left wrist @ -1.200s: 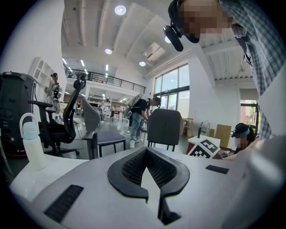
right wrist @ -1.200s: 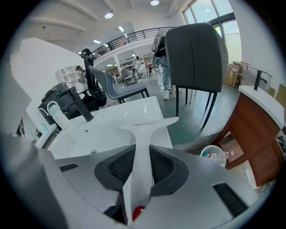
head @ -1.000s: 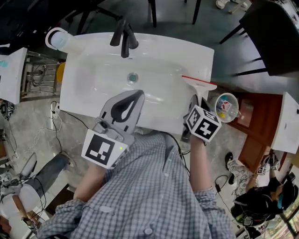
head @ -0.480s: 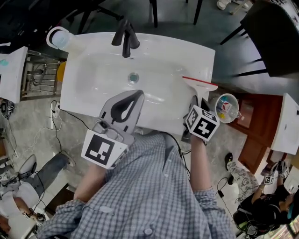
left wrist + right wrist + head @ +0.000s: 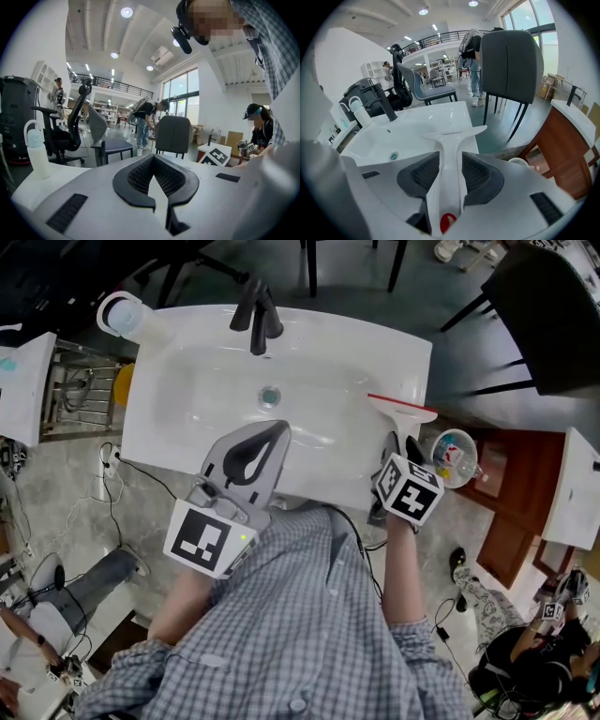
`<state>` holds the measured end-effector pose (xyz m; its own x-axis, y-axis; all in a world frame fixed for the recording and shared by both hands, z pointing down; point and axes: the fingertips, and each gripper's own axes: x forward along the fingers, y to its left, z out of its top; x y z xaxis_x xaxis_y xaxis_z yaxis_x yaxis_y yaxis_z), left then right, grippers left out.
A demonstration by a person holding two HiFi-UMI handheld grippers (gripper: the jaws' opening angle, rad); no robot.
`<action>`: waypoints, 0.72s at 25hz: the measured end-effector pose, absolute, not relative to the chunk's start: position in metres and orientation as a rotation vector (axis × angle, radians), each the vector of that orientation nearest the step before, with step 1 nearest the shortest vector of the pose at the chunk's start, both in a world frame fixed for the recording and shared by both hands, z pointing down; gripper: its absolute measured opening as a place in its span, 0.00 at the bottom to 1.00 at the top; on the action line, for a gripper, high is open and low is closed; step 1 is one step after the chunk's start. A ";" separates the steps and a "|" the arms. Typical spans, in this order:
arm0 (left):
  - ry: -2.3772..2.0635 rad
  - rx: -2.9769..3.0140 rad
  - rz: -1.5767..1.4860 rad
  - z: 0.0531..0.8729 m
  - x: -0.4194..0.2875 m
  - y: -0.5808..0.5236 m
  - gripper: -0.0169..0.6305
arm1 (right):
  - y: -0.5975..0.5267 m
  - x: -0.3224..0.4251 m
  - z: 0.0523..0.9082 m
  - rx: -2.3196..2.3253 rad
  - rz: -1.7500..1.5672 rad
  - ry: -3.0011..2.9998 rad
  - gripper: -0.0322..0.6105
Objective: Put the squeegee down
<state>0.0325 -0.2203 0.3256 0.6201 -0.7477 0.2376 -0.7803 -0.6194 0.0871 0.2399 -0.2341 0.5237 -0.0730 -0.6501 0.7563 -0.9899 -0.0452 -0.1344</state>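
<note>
Right gripper (image 5: 451, 161) clamped on the white plastic red-bladed squeegee (image 5: 401, 409) at the white sink's (image 5: 187, 404) edge; left gripper (image 5: 258, 442) closed, empty.

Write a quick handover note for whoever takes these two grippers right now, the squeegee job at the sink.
Left gripper: shut, empty, held over the front of the sink.
Right gripper: shut on the handle of the squeegee, blade over the sink's right rim.
Done: nothing released; whether the blade touches the rim cannot be told.
Left: lower the squeegee, probably onto that rim, open the right jaws, draw back.
</note>
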 end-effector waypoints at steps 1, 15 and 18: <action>-1.268 2.662 0.261 0.325 0.032 -0.219 0.03 | -0.233 0.241 0.522 1.741 0.936 -1.760 0.23; -1.257 2.697 0.211 0.312 0.024 -0.207 0.03 | -0.218 0.244 0.469 1.834 0.785 -1.826 0.21; -1.253 2.703 0.202 0.309 0.024 -0.202 0.03 | -0.211 0.241 0.452 1.843 0.741 -1.866 0.13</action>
